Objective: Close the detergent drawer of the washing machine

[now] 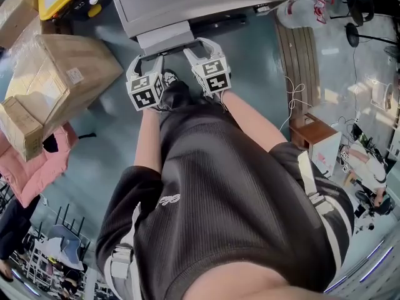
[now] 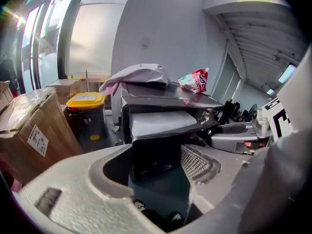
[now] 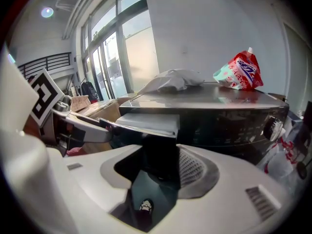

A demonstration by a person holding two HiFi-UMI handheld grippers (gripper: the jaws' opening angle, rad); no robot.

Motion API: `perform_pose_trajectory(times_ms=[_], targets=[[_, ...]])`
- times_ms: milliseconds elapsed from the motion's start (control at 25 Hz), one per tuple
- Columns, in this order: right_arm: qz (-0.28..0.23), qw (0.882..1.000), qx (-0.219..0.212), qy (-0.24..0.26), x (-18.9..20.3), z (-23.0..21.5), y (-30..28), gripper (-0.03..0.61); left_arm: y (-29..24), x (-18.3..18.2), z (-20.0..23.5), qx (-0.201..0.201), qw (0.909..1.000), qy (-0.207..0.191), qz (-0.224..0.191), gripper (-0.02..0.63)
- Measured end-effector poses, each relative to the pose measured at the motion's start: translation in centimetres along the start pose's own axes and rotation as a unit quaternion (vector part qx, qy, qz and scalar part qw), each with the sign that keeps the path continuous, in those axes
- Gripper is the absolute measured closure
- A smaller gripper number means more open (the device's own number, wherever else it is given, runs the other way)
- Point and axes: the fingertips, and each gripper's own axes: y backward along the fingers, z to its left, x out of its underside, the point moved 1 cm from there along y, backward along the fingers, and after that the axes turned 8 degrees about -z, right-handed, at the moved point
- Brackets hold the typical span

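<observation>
Dark shorts (image 1: 237, 217) foreground. Left gripper (image 1: 150, 59), right gripper (image 1: 199, 44): jaws spread, empty, just before detergent drawer (image 1: 164, 39), still out. Next: press front squarely into washing machine (image 1: 206, 2).

I see dark charcoal ribbed knit shorts (image 1: 231, 186) with a small white script mark on the left leg; pale grey webbing straps with buckles (image 1: 319, 200) cross both thighs; a black shoe with a white emblem (image 1: 170, 80) shows at the far edge of the shorts; the light grey moulded-plastic left gripper (image 1: 149, 58) and the matching right gripper (image 1: 199, 44) each carry a white cube with black square markers (image 1: 145, 91); a grey mesh-textured pad (image 2: 197, 162) lines the jaw's inner face.
</observation>
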Motion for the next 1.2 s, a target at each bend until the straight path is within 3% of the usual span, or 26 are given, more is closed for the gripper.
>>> perform_pose_trajectory(times_ms=[1200], targets=[[0.001, 1.0, 0.025, -0.004, -2.0, -1.1, -3.1, 0.37, -2.7, -2.3, 1.7, 0.004, 0.9999, 0.001, 0.014, 0.304]])
